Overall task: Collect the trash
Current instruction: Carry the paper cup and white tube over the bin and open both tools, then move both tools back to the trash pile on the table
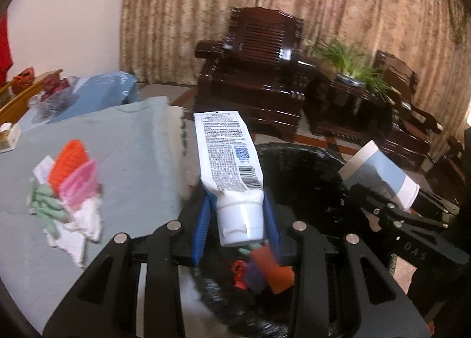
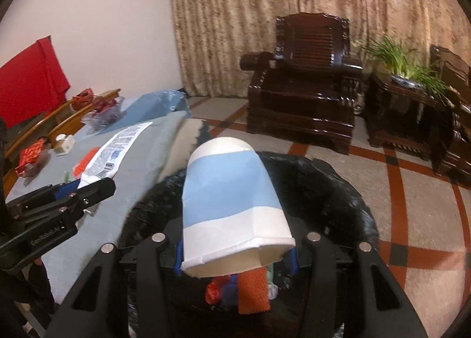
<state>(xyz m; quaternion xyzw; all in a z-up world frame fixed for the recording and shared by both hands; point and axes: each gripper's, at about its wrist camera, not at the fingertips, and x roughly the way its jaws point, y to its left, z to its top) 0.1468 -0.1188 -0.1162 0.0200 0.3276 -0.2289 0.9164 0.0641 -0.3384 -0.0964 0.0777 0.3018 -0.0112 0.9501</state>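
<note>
My left gripper [image 1: 238, 211] is shut on a white squeeze tube [image 1: 228, 158] with printed text, gripped near its cap end between the blue pads. My right gripper [image 2: 235, 252] is shut on a blue and white paper cup [image 2: 229, 199], held with its mouth toward the camera. Both hover over a bin lined with a black bag [image 1: 306, 179] [image 2: 332, 188] beside the table. Inside the bin lie orange and red wrappers [image 1: 265, 274] [image 2: 250, 291]. More scraps sit on the grey tablecloth: orange netting, a pink bag, white and green paper [image 1: 67, 185].
The grey-covered table [image 1: 123, 143] lies to the left of the bin. A dark wooden armchair [image 1: 256, 73] and a side table with a potted plant [image 1: 350, 70] stand behind, before beige curtains. A small box [image 2: 63, 143] and bags rest at the table's far side.
</note>
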